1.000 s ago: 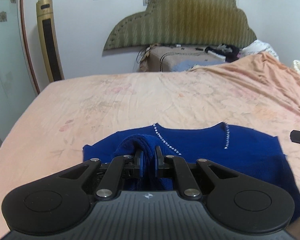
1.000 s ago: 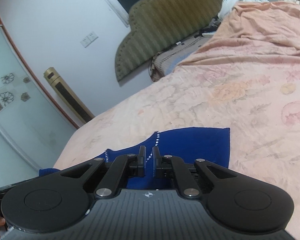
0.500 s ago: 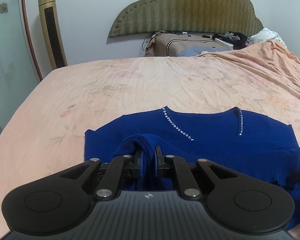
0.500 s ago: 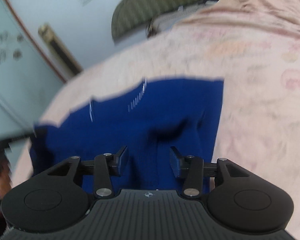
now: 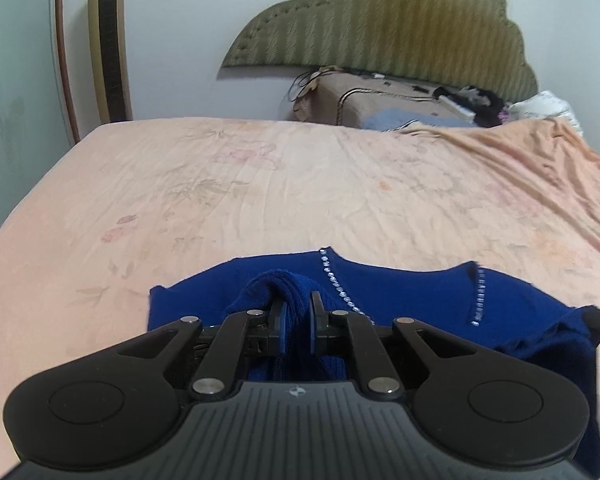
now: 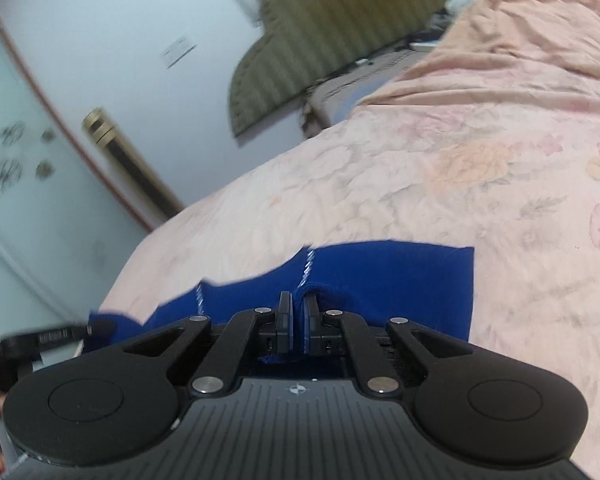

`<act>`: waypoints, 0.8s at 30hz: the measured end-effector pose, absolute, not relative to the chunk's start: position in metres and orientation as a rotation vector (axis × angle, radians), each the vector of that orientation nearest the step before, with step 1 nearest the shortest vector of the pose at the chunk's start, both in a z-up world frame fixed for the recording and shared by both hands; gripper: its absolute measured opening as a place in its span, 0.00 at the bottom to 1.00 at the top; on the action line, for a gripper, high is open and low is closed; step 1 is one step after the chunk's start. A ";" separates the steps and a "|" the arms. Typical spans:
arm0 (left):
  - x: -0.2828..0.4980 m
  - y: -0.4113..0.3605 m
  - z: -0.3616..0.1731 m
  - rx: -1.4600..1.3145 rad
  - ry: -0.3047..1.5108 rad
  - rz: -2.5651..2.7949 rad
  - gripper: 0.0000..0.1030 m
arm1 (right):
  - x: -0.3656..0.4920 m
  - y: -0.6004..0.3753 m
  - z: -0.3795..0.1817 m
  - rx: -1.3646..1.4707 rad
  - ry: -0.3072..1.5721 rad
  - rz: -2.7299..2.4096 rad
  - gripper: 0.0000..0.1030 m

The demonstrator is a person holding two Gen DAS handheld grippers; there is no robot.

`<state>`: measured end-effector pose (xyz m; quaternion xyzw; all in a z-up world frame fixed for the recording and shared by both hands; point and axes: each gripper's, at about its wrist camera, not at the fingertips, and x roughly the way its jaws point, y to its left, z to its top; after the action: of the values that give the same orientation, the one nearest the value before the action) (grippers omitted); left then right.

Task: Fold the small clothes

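A royal-blue knit top with rhinestone trim at the neckline lies on a peach floral bed sheet. My left gripper is shut on a bunched fold of the top's near edge, lifted a little. In the right wrist view the same top spreads ahead, and my right gripper is shut on a fold of its near edge. The other gripper's tip shows at the far left, holding blue cloth.
An olive padded headboard leans on the far wall. A gold tower fan stands at the back left by a glass door. A beige box and piled clothes lie at the bed's far end.
My right gripper was open over the top half a second ago and has now shut on its near edge. My left gripper has kept its hold; the top has shifted slightly.
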<state>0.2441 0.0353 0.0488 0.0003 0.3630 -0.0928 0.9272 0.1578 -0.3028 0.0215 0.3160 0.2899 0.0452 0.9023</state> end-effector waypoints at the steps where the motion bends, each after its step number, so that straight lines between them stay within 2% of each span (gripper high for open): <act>1: 0.248 0.033 0.046 0.013 0.746 -0.187 0.10 | 0.164 -0.306 0.017 0.684 0.601 0.090 0.08; 5: 0.269 0.031 0.031 0.006 0.793 -0.176 0.11 | 0.189 -0.315 -0.002 0.762 0.620 0.052 0.11; 7: 0.281 0.037 0.022 -0.036 0.853 -0.186 0.16 | 0.200 -0.319 -0.013 0.786 0.640 0.017 0.20; 8: 0.286 0.042 0.018 -0.063 0.884 -0.185 0.19 | 0.203 -0.320 -0.016 0.791 0.642 -0.006 0.32; 9: 0.289 0.049 0.015 -0.092 0.909 -0.179 0.27 | 0.204 -0.322 -0.018 0.794 0.634 -0.030 0.36; 10: 0.289 0.056 0.015 -0.113 0.912 -0.167 0.39 | 0.201 -0.324 -0.017 0.786 0.608 -0.053 0.37; 11: 0.288 0.063 0.016 -0.125 0.900 -0.148 0.47 | 0.196 -0.324 -0.013 0.768 0.574 -0.082 0.37; 12: 0.284 0.070 0.017 -0.126 0.878 -0.121 0.64 | 0.188 -0.324 -0.007 0.733 0.529 -0.123 0.37; 13: 0.280 0.074 0.020 -0.120 0.855 -0.091 0.73 | 0.183 -0.322 -0.002 0.697 0.500 -0.138 0.37; 15: 0.272 0.085 0.026 -0.101 0.803 -0.037 0.74 | 0.178 -0.311 0.008 0.598 0.477 -0.090 0.37; 18: 0.263 0.096 0.031 -0.113 0.776 -0.026 0.74 | 0.191 -0.283 0.005 0.481 0.593 0.109 0.37; 20: 0.258 0.096 0.033 -0.098 0.772 -0.045 0.74 | 0.204 -0.266 -0.007 0.453 0.683 0.203 0.44; 24: 0.240 0.082 0.030 0.073 0.751 -0.101 0.74 | 0.222 -0.268 -0.029 0.423 0.722 0.018 0.42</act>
<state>0.2398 0.0821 0.0304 0.0356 0.3664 -0.0495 0.9285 0.2220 -0.2678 -0.0290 0.2052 0.3507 0.0086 0.9137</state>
